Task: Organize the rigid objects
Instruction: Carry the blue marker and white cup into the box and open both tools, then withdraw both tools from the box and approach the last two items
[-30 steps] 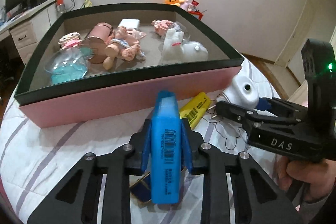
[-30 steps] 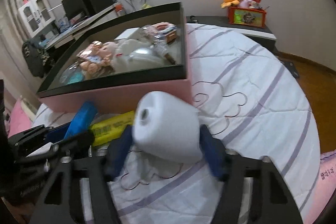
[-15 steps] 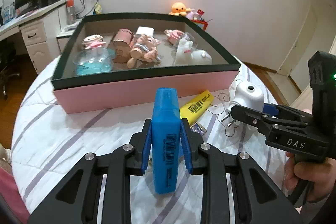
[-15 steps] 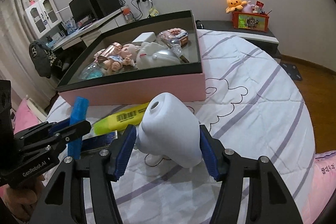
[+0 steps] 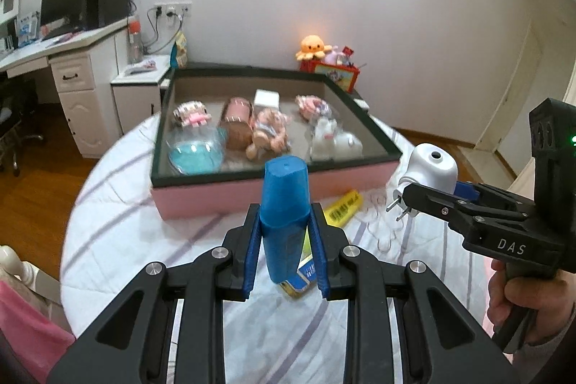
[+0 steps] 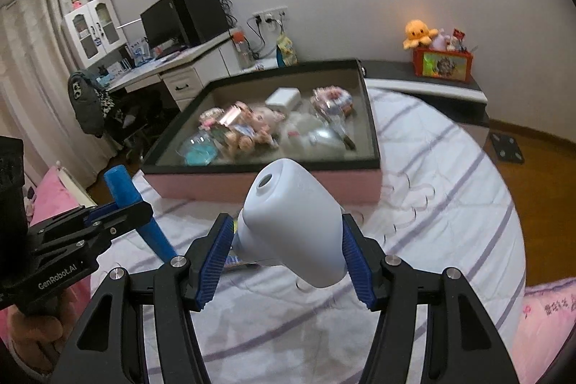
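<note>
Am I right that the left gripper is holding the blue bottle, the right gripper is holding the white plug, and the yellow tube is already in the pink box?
Not quite. The left wrist view shows the yellow tube lying on the bedcover in front of the pink box, not in it. The left gripper does hold the blue bottle, and the right gripper the white plug.

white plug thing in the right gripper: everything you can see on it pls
The white plug-in device is smooth, matte plastic by the look, with a rounded tapering body and a round dark hole in its narrower end. Two metal prongs stick out of its base. The right gripper holds it clear of the bedspread, blue jaws pressed on both flanks, the holed end tilted up toward the pink box.
</note>
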Demonstrator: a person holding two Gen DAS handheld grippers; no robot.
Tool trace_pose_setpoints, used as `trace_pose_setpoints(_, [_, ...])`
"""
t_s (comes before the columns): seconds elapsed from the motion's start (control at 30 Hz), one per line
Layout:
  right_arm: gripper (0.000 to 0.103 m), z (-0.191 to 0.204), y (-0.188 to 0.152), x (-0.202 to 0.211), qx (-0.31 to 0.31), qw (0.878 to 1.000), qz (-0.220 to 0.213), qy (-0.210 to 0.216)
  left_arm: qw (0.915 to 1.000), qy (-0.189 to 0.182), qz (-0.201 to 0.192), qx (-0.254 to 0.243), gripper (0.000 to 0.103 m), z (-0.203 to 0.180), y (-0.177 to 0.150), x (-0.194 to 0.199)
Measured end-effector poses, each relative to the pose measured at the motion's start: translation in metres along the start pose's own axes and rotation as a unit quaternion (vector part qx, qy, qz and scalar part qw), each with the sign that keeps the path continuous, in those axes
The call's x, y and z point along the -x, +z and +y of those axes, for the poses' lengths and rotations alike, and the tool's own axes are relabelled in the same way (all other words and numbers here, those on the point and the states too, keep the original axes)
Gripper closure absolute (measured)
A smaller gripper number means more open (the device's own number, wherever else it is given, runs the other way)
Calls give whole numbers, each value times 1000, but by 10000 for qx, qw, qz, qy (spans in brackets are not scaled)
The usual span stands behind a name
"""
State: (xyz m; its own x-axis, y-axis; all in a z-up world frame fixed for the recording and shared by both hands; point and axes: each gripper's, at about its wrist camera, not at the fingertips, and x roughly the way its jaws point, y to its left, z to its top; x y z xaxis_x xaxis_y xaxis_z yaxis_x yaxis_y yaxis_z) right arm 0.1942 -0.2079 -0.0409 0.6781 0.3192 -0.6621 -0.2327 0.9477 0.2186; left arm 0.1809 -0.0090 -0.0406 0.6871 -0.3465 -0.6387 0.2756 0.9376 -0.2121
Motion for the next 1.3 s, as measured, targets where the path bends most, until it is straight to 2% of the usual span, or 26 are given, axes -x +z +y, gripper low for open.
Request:
trace_pose_setpoints(0.27, [42, 8, 48, 4, 296, 9988, -393, -37, 9988, 140, -462, -81, 77, 12, 46, 6])
trace_pose_setpoints(0.5, [42, 8, 88, -17, 389, 9979, -519, -24, 9978, 162, -640, -90, 77, 17, 85, -18])
trace_pose_setpoints(0.7, [42, -1, 106, -56, 291, 9989, -347, -78, 9986, 152, -500, -40, 77, 19, 102, -55])
trace_pose_setpoints(0.97, [42, -12, 116, -99, 246, 9996, -73, -83, 9997, 139, -193, 44, 77, 23, 106, -100])
trace_pose_setpoints(1.13, [42, -14, 116, -114, 275, 9996, 52, -97, 9994, 328, -132, 31, 75, 23, 109, -112])
trace_pose_setpoints(1.17, [42, -14, 115, -115, 284, 9995, 62, -109, 9992, 371, -116, 34, 65, 23, 108, -112])
trace_pose_setpoints(1.2, [41, -15, 115, -116, 292, 9995, 67, -135, 9989, 447, -125, 44, 47, 24, 108, -112])
trace_pose_setpoints(1.23, [41, -15, 114, -115, 304, 9994, 46, -184, 9983, 561, -167, 66, 36, 24, 107, -110])
trace_pose_setpoints(1.27, [39, -15, 114, -115, 316, 9993, 35, -202, 9979, 612, -209, 85, 18, 25, 106, -108])
trace_pose_setpoints(1.3, [25, -15, 113, -114, 322, 9992, 23, -224, 9972, 669, -301, 122, 11, 26, 105, -104])
